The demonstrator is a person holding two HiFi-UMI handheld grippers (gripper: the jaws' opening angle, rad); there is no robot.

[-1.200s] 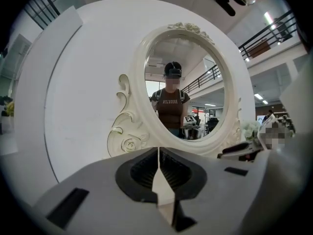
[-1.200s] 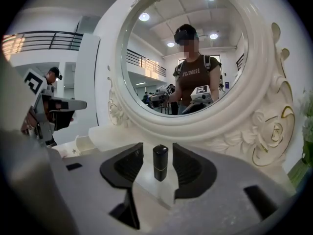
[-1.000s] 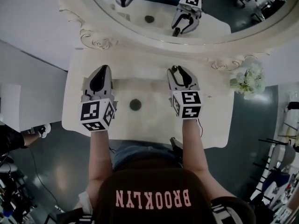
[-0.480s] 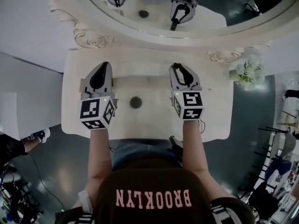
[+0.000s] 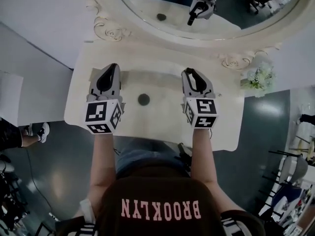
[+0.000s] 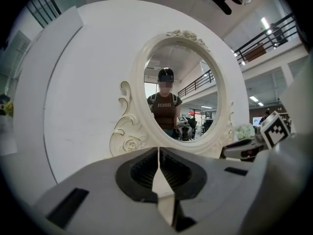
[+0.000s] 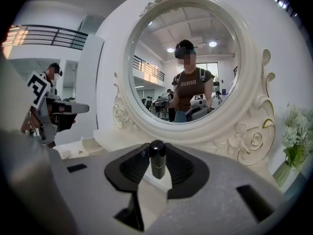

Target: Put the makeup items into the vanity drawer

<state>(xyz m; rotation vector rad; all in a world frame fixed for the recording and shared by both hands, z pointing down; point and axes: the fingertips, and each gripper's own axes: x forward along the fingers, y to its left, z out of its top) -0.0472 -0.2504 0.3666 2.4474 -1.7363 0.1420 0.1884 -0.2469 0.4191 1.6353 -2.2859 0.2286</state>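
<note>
**Right tongs clamped on a dark tube, left tongs closed and empty**

The oval mirror (image 7: 247, 82) in its carved cream frame stands along the back of the pale surface (image 5: 224, 122) and spans nearly its whole width. The foot of the frame runs just beyond the tips of both tongs, so little room is left ahead of them.

Both tongs are held over the surface, pointing at the mirror, well apart from each other. The left tongs (image 5: 112, 69) sit near the surface's left edge. Their jaws meet along a thin line with nothing between them. The right tongs (image 5: 189, 73) sit nearer the right edge. Their jaws have just been closing and now stand partway in, pressed on either side of a dark tube (image 7: 157, 159). The tube stands upright between the pads, its rounded cap above them.

The stretch between the two tongs is open except for a small dark round thing (image 5: 143, 99) lying about midway. White flowers (image 5: 256, 77) stand off the surface's far right corner, clear of the right tongs.
</note>
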